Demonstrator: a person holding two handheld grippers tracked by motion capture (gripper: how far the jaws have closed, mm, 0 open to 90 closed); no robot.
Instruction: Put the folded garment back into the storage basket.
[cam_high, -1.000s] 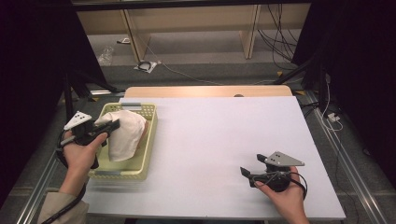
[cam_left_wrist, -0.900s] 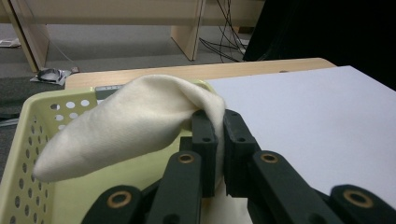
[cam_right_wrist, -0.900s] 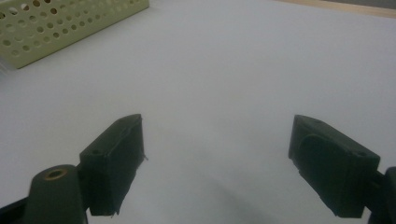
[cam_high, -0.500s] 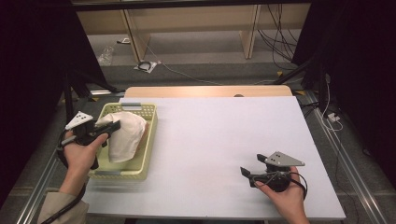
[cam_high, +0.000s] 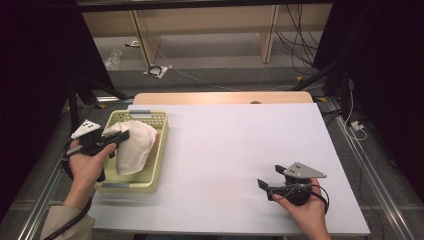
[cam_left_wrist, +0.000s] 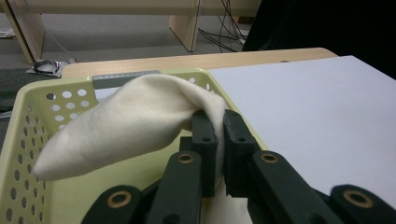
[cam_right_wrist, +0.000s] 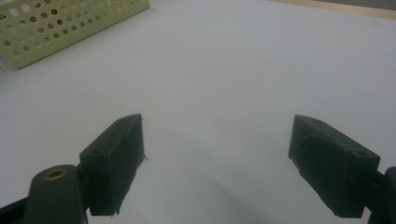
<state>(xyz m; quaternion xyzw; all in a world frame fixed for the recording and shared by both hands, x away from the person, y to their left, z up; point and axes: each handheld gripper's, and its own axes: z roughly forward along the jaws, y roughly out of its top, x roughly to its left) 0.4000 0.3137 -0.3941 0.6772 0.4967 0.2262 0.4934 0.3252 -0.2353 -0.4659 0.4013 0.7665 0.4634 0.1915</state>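
Note:
A cream cloth is bunched up over a pale yellow perforated basket at the table's left. My left gripper is shut on a fold of that cloth, and its two black pads pinch the fabric between them above the basket. The cloth is lifted in a hump and its lower part drapes into the basket. My right gripper rests low over the white table near the front right, jaws wide apart and nothing between them.
The white tabletop stretches between the basket and the right hand. A corner of the basket lies far off in the right gripper view. A wooden strip borders the table's far edge, with cables on the floor behind.

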